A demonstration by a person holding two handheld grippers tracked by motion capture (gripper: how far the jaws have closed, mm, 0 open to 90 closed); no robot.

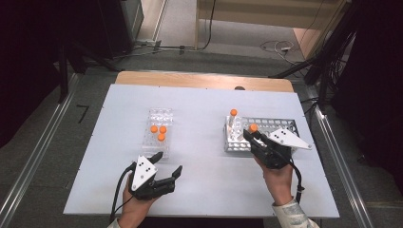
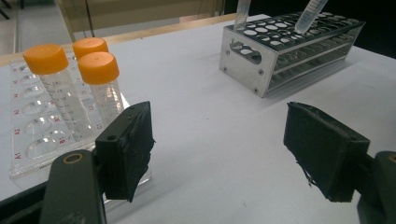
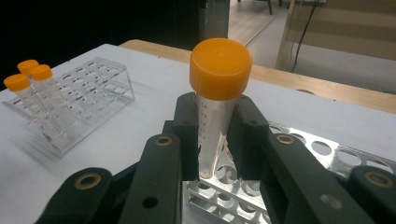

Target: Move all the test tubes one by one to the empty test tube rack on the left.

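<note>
I see the white table (image 1: 204,190) with the metal tube rack (image 1: 266,135) as my landmark. Well to its left stands a clear plastic rack (image 1: 158,133) holding three orange-capped tubes (image 1: 159,130). One more capped tube (image 1: 233,116) stands in the metal rack's far-left corner. My right gripper (image 3: 212,140) is clamped on another orange-capped tube (image 3: 217,98), tilted over the metal rack's near-left holes, its tip perhaps just entering one. My left gripper (image 1: 167,164), jaws wide apart, rests beside the clear rack's near end.
</note>
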